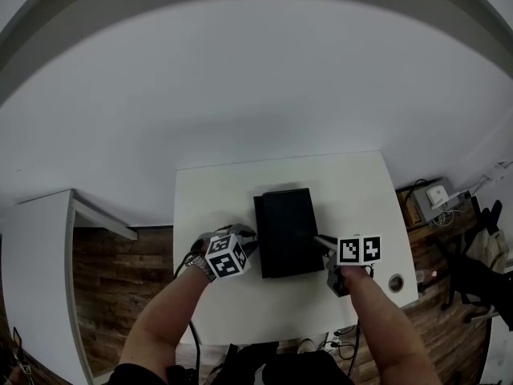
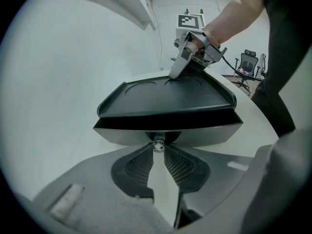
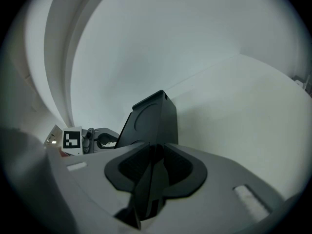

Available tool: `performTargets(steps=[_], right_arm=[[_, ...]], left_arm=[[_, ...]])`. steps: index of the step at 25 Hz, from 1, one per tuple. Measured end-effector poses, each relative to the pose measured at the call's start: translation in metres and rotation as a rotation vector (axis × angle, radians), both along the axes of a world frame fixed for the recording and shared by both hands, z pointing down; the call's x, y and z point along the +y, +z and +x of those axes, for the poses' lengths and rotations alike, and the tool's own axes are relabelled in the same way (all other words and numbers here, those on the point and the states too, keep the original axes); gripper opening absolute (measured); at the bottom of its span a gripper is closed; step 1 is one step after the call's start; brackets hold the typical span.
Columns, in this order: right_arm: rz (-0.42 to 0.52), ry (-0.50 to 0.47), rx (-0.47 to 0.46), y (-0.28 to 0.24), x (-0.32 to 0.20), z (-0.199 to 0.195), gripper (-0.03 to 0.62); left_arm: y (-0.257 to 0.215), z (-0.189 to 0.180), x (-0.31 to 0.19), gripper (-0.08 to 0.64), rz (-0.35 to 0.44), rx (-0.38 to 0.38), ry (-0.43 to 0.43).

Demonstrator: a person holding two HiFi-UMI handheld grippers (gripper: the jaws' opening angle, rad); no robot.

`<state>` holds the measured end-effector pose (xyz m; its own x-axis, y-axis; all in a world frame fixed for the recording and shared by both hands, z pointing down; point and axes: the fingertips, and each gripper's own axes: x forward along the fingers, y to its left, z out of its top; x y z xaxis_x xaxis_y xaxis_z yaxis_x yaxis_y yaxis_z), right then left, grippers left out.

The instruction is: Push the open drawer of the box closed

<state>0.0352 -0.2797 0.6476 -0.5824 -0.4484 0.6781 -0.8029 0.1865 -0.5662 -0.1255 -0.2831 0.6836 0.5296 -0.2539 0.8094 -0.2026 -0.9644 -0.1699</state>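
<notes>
A black box (image 1: 284,231) with a tray-like top sits mid-table. Its grey drawer front (image 2: 204,130) faces my left gripper (image 2: 158,152), whose jaw tips pinch the small shiny drawer knob (image 2: 157,144). How far the drawer stands out I cannot tell. In the head view the left gripper (image 1: 250,243) is at the box's left side and the right gripper (image 1: 317,239) at its right side. My right gripper (image 3: 155,152) is clamped on the box's dark edge (image 3: 151,121), which fills the gap between its pads. From the left gripper view, the right gripper (image 2: 175,73) meets the far rim of the box top (image 2: 170,94).
The white table (image 1: 353,191) ends close behind both arms, with a round hole (image 1: 395,282) near its right front corner. A white shelf (image 1: 48,239) stands on the wooden floor at the left. Cables and a power box (image 1: 437,195) and an office chair (image 1: 481,271) are at the right.
</notes>
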Motion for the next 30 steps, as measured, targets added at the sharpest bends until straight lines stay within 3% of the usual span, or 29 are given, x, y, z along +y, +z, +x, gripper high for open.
performTargets(steps=[21,30], right_arm=[[-0.003,0.002,0.0,0.0,-0.001,-0.001,0.095],[0.007,0.0,-0.02,0.001,-0.002,0.001,0.103]], left_arm=[[0.001,0.028,-0.003,0.071,-0.006,0.013,0.042],[0.003,0.018,-0.004,0.098,-0.02,0.031,-0.069]])
